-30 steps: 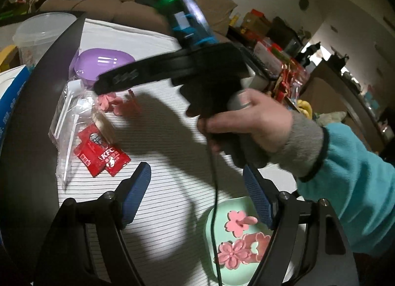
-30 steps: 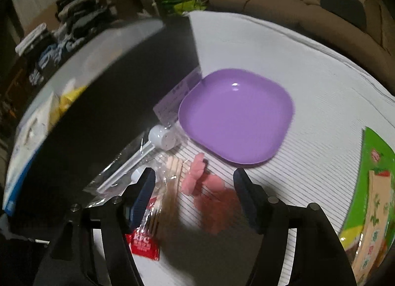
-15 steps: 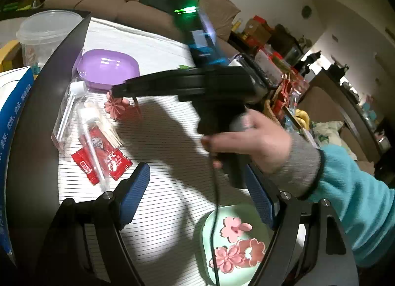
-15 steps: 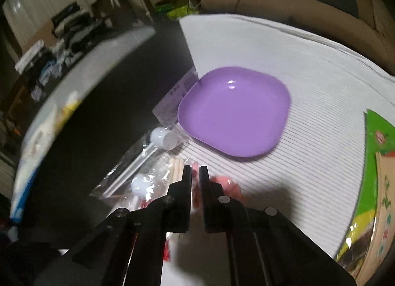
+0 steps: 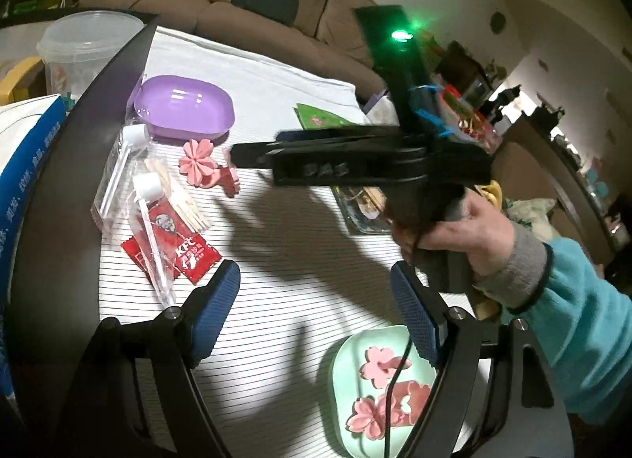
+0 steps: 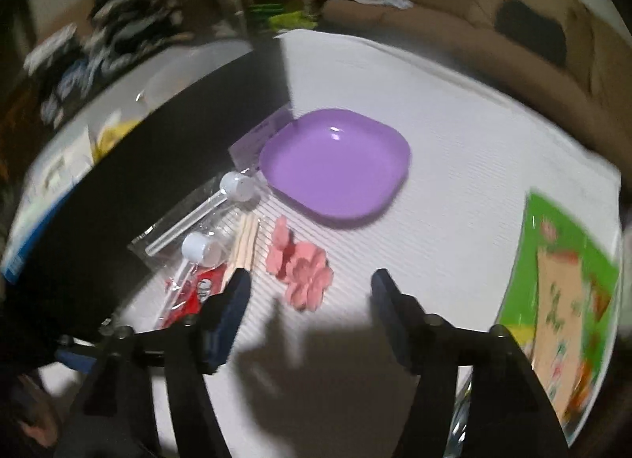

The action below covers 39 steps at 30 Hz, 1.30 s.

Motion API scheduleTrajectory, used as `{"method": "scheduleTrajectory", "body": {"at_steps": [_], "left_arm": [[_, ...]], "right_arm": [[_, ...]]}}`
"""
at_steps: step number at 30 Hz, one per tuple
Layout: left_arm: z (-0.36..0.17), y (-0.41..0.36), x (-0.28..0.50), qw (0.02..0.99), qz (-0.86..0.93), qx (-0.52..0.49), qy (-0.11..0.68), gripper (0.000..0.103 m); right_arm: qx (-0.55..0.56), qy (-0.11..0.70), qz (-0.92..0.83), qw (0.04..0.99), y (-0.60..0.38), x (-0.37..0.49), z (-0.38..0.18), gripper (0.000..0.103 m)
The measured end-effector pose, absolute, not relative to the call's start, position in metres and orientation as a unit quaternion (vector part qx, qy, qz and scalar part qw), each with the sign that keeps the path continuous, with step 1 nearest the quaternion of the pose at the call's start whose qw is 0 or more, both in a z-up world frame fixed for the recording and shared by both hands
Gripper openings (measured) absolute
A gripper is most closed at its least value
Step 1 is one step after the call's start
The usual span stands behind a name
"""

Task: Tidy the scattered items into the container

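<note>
Two pink flower pieces (image 6: 302,264) lie on the striped white cloth in front of a purple dish (image 6: 335,161); they also show in the left wrist view (image 5: 199,161). A mint green dish (image 5: 355,394) near me holds three pink flower pieces (image 5: 381,363). My right gripper (image 6: 308,300) is open and empty, just short of the two flowers; from the left wrist view its fingertips (image 5: 241,151) hover beside them. My left gripper (image 5: 314,306) is open and empty, above the cloth near the green dish.
A clear bag with white-capped tubes and wooden sticks (image 5: 146,185) and red KFC sachets (image 5: 177,248) lie left of the flowers. A green packet (image 6: 568,300) lies at the right. A black table rim (image 5: 51,189), a blue box and a plastic tub (image 5: 79,47) stand left.
My right gripper was shut over the flowers half a second ago; now it is open and drawn back, with both flowers on the cloth. The left gripper stayed open.
</note>
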<state>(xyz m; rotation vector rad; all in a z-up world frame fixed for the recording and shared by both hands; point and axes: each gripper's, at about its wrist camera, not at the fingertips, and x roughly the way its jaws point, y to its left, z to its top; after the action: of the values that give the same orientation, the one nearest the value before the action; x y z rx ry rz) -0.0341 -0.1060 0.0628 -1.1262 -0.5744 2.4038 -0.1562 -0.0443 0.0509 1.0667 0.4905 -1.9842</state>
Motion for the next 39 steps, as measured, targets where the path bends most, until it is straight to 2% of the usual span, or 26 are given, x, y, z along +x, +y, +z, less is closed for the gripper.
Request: {"method": "scheduleTrajectory", "body": {"at_steps": [1,3,10,11,12,13,20,30,35,39], "left_arm": [[0.063,-0.106,-0.034,0.213,0.865,-0.404,-0.208,0.076],[0.065,-0.106,-0.035,0.216,0.865,-0.403,-0.208,0.076],[0.07,-0.11,-0.038,0.222,0.866,-0.394,-0.213,0.077],[0.07,-0.109,-0.038,0.224,0.865,-0.395,-0.212,0.077],[0.069,-0.108,-0.038,0.223,0.865,-0.396,-0.211,0.077],[0.068,-0.108,-0.038,0.222,0.865,-0.397,-0.21,0.077],[0.064,-0.105,-0.041,0.218,0.862,-0.406,-0.211,0.077],[0.064,-0.096,-0.04,0.222,0.868,-0.4,-0.192,0.077],[0.058,-0.087,-0.043,0.203,0.881,-0.395,-0.162,0.079],[0.059,-0.081,-0.065,0.189,0.89,-0.392,-0.133,0.082]], "right_arm": [[0.418,0.208,-0.784,0.409,-0.05,-0.157,0.048,0.077],[0.424,0.215,-0.777,0.412,-0.06,-0.163,0.04,0.08],[0.482,0.139,-0.765,0.403,-0.076,-0.188,0.002,0.08],[0.463,0.139,-0.777,0.404,-0.075,-0.183,0.004,0.074],[0.462,0.141,-0.775,0.407,-0.076,-0.18,0.004,0.049],[0.455,0.145,-0.783,0.398,-0.075,-0.179,0.007,0.042],[0.486,0.106,-0.767,0.405,-0.059,-0.186,0.018,0.041],[0.471,0.004,-0.775,0.421,0.03,-0.153,0.083,0.041],[0.451,0.031,-0.788,0.418,0.074,-0.091,0.108,0.041],[0.462,0.04,-0.783,0.414,0.111,-0.041,0.091,0.042]]}}
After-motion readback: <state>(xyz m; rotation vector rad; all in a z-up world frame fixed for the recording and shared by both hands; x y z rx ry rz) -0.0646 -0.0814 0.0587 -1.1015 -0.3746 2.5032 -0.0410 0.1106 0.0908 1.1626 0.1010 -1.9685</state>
